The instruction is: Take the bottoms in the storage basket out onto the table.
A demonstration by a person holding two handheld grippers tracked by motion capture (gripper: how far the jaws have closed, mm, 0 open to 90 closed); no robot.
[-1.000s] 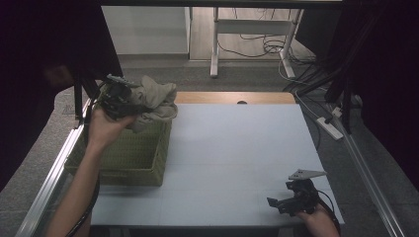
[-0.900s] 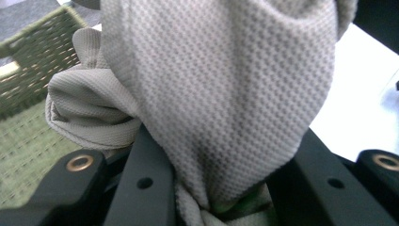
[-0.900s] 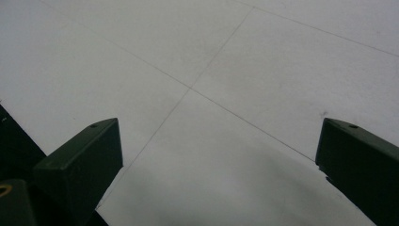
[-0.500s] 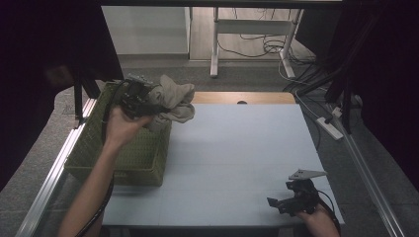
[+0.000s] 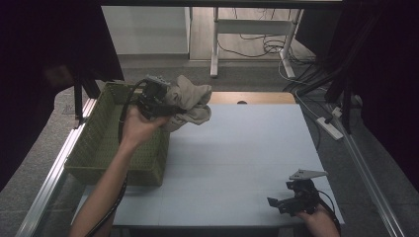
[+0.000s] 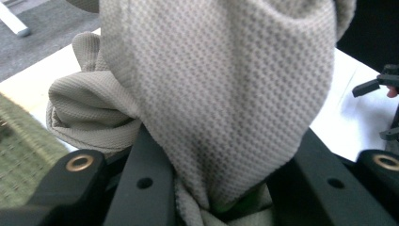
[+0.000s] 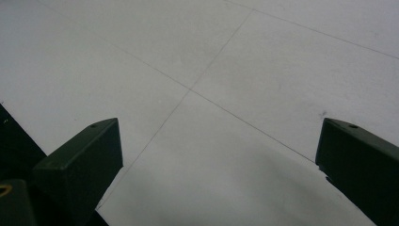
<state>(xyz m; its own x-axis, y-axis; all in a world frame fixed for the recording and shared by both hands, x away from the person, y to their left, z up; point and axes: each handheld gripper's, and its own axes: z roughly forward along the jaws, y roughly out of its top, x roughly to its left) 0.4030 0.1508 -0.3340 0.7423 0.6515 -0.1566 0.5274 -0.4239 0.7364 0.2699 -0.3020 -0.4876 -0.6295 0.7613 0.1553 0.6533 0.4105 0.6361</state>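
Now, nearest you first:
Right gripper (image 5: 289, 201): it rests low at your near right corner of the pale blue-grey tabletop (image 5: 247, 148), jaws spread wide with nothing between them, well apart from the basket.
Left gripper (image 5: 157, 98): you hold it raised above the right rim of the green woven rectangular basket (image 5: 99, 143), jaws clamped on cloth.
Cloth: the beige waffle-knit cloth (image 6: 211, 89) is bunched between those jaws and hangs off them, out past the basket's right rim, over the tabletop's far left part.
Key relation: the cloth billows forward and to the right of your left fingers (image 6: 141, 188), away from the basket; its bulk has no clear long axis while crumpled.
Nearer hand: your left hand alone has it; the right is far off, on the side opposite the basket.
Judgement: open tabletop lies right of the basket, likely where the cloth should go down.
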